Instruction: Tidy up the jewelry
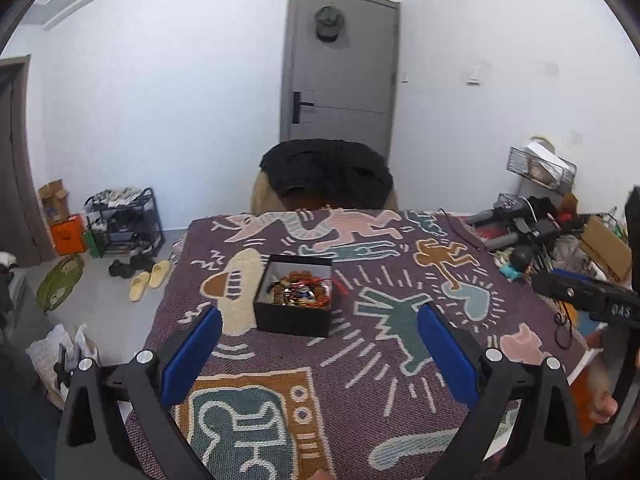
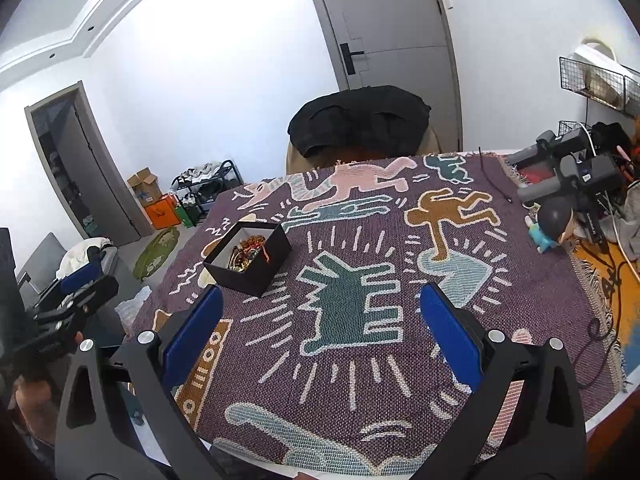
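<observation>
An open black box (image 1: 294, 300) sits on the patterned purple cloth (image 1: 360, 360) that covers the table. It holds a heap of jewelry (image 1: 300, 290): beads, red cord and gold pieces. My left gripper (image 1: 320, 316) is open and empty, hovering just in front of the box. In the right wrist view the box (image 2: 250, 258) stands to the upper left, with the jewelry (image 2: 250, 254) inside. My right gripper (image 2: 322, 300) is open and empty above the cloth (image 2: 360, 280), to the right of the box. The left gripper (image 2: 80, 280) shows at that view's left edge.
A chair draped with a black garment (image 1: 326, 174) stands behind the table. Black camera gear and cables (image 2: 576, 176) and a small figurine (image 2: 550, 220) crowd the table's right side. A shoe rack (image 1: 124, 220), boxes and slippers are on the floor at left.
</observation>
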A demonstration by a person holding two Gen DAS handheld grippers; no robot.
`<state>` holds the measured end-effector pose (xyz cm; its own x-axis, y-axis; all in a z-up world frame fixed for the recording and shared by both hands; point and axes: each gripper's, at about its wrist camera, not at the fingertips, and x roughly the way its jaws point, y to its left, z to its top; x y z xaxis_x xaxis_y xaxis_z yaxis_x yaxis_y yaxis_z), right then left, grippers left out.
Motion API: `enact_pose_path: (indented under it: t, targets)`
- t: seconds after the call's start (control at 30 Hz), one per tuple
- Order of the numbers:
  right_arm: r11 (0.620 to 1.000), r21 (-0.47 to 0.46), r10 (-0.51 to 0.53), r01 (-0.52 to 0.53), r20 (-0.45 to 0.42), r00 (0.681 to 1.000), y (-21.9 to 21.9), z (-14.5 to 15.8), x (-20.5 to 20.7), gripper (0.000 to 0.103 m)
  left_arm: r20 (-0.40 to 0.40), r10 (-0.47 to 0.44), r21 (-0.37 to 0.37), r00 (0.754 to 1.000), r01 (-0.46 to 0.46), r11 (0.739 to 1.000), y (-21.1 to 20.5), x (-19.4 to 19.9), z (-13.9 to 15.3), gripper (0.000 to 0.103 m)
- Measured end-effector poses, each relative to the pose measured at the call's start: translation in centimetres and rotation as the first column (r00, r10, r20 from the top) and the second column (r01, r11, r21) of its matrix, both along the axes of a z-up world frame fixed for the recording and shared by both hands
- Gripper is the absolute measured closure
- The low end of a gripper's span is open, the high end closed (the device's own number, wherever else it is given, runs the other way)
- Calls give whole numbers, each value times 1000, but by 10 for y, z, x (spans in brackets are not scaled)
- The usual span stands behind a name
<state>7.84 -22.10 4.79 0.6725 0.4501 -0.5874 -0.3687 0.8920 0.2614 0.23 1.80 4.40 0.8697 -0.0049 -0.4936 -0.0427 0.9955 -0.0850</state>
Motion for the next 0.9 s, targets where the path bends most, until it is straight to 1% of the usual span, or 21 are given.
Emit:
enact_pose_path:
  t: [0.07, 0.27, 0.43, 0.7, 0.9]
  targets:
    - [1000, -8, 4, -4, 0, 1000, 2, -2, 0, 5, 0, 3, -14, 1000, -3, 1000, 5, -1, 0, 8]
    - [1000, -17, 5, -5, -7, 1000, 8, -6, 1, 5, -10, 9, -2, 1000, -9, 1000, 8, 1, -5, 8]
    - [1000, -13, -1, 1, -10, 1000, 8, -8, 2, 5, -9, 12, -15, 1000, -13, 1000, 11, 1, -6, 8]
    - [1000, -10, -25, 25, -24, 999, 5, -15, 7, 5, -10, 22, 6, 1000, -22, 1000, 10, 2, -10, 8]
    - [1000, -16, -26, 26, -22, 999, 6, -15, 8, 5, -7, 27, 0, 1000, -27, 1000, 11, 2, -10, 8]
